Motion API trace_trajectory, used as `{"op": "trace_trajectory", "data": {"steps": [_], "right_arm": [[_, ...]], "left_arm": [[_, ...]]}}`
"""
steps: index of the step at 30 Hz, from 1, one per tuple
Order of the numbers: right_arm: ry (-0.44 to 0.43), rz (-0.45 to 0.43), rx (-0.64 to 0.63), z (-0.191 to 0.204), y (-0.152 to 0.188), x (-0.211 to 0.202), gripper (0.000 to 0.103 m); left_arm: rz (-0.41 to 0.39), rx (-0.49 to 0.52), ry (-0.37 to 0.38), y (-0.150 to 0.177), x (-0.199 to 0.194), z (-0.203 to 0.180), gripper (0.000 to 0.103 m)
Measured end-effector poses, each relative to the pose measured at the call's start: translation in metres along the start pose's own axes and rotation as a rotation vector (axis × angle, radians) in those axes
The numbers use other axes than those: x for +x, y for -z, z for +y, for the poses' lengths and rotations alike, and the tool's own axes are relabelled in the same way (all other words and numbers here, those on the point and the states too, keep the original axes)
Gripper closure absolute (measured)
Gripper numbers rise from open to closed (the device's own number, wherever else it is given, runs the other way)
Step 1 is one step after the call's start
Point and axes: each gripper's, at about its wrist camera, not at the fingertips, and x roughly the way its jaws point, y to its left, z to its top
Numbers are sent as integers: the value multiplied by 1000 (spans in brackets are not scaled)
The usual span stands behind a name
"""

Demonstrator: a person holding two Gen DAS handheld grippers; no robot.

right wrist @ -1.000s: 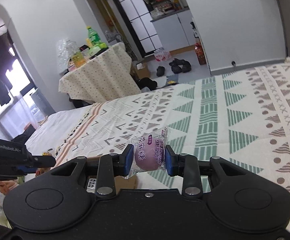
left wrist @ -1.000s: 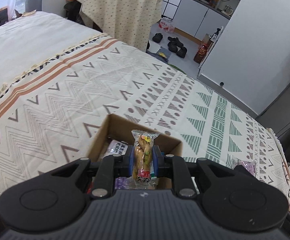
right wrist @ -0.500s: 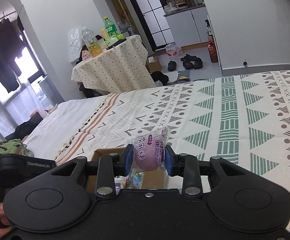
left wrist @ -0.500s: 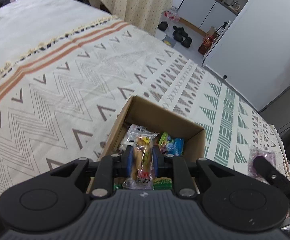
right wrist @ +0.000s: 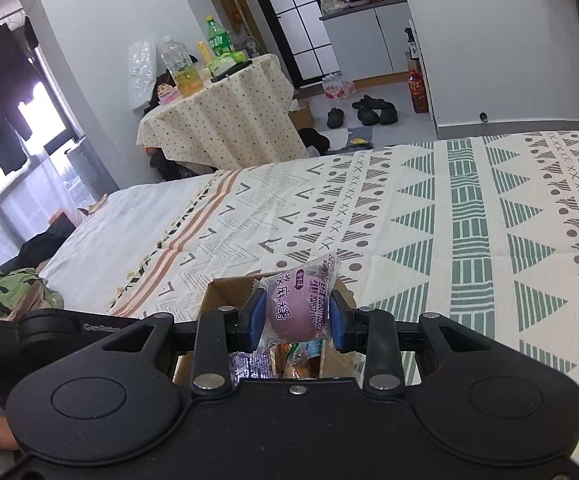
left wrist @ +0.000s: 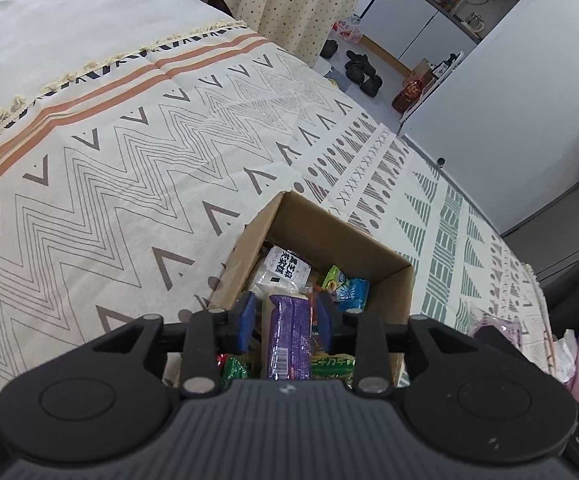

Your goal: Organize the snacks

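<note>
Two grippers are working over our cardboard box [left wrist: 373, 256]: the left gripper [left wrist: 287, 316], jaws just spreading, hovering empty, while the right gripper [right wrist: 298, 316] is pinching the purple mochi packet [right wrist: 295, 308] at twelve o'clock for dropping in.

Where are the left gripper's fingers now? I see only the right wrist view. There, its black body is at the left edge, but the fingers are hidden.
Observer: The left gripper hangs over the open cardboard box. Its jaws have just been opening and the pads press on nothing. The purple packet seen between them seems to lie lower, inside the box.
Operator: How full is the box? My own snack hides most of it.
Observer: Several packets are already inside. A white packet and a green and blue packet lie beyond the purple one. Behind them the far inner wall is still bare.
</note>
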Motion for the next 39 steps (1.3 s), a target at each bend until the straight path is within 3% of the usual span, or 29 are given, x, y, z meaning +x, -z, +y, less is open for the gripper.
{"op": "trace_trajectory", "data": {"steps": [8,14,26,29,33,39], "right_arm": [[28,12,0,16,-6,9,70],[30,6,-3,29,-13,10,70],[48,45,5,44,6,1,69],[42,64,16,48,12,-1,63],[51,46,41,45,15,-12,43],[76,6,61,36,11,-37,33]], "left_arm": [[-20,-22,32,-5,-14,8,40],[-37,-27,38,-7,-23,15,26],[-19,-31,62,-1,-34,28,20],[-21,-32,63,1,-39,29,19],[-26,-21,68,4,-48,29,18],[-24,21,65,9,-60,20,13]]}}
